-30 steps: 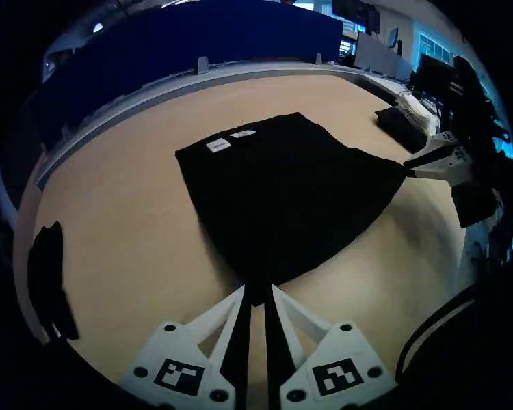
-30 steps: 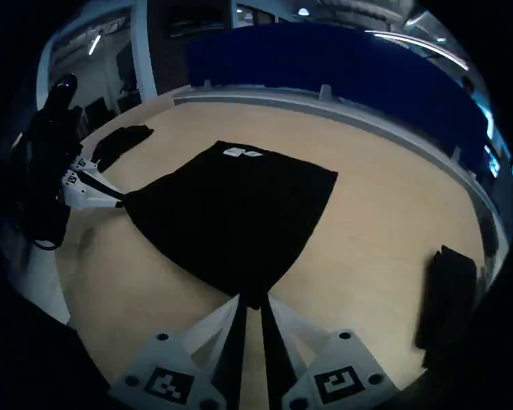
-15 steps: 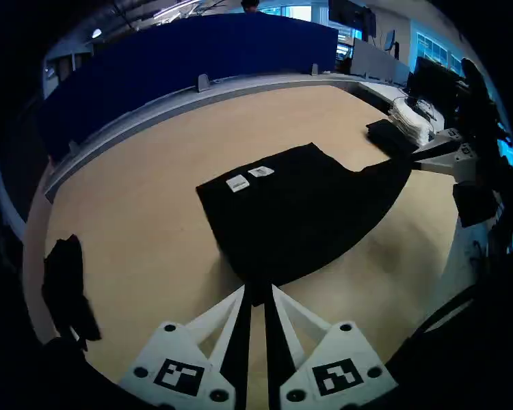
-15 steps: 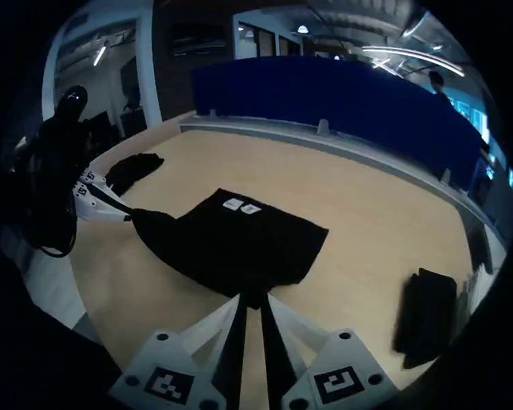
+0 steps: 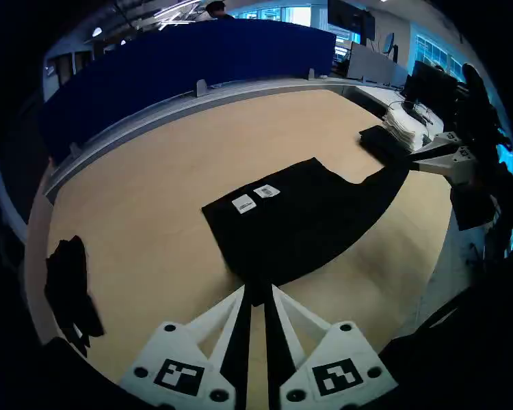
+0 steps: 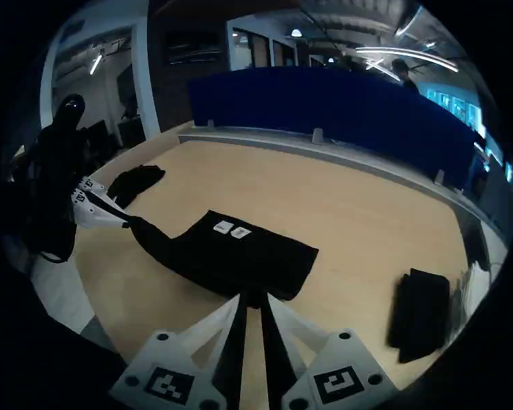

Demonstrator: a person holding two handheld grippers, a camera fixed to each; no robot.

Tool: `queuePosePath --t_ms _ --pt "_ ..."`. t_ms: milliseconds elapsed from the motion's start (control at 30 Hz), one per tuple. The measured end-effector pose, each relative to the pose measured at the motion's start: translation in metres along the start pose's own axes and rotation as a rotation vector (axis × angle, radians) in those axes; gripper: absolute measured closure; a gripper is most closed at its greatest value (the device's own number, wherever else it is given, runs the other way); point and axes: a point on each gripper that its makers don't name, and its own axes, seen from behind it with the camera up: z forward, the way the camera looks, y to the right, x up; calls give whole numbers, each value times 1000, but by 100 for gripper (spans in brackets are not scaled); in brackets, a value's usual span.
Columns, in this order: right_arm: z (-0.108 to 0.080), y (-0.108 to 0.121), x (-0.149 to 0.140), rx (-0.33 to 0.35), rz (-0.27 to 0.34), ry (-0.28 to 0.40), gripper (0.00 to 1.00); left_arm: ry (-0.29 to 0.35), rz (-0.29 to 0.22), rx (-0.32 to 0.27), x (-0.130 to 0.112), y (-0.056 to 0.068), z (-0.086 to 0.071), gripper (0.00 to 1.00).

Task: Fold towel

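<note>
**Black towel pinched at two corners, far edge flat on the table**

In the left gripper view, the left gripper [image 5: 256,295] has its jaws drawn narrow, nipping one near corner of the black towel [image 5: 304,219] between both fingers. From that corner the cloth spreads away over the light wooden table [image 5: 154,178]. Two small white tags [image 5: 255,198] lie on the towel near its far edge, which rests flat on the table.

In the right gripper view, the right gripper [image 6: 252,301] also has its jaws close together, clamped on the other near corner of the towel. In each view the other gripper shows off to the side, with a stretched point of the towel rising off the table to meet its fingertips.

A crumpled dark cloth [image 5: 68,280] lies on the table well apart from the towel, on the left gripper's side. A folded dark cloth [image 6: 421,318] lies near the table's edge on the right gripper's side, with a stack of white cloths [image 5: 407,123] just beside it. A blue partition [image 5: 188,61] runs along the far edge of the table.
</note>
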Motion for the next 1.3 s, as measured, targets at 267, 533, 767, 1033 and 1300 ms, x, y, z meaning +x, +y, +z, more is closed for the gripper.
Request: queuePosePath --t_ms 267,533,767,1033,1300 --pt "11 9 2 -8 -3 -12 86 -5 1 8 8 -6 17 88" --pt "38 28 12 -23 -12 -21 86 -10 18 16 25 -21 43 88" --pt "70 48 20 -31 -14 -30 86 -17 53 21 40 -38 72 88" --pt "101 66 17 -38 5 -58 86 -37 67 5 41 -48 104 88" --pt "111 71 3 -47 29 -82 86 -51 55 -15 32 -48 116 87"
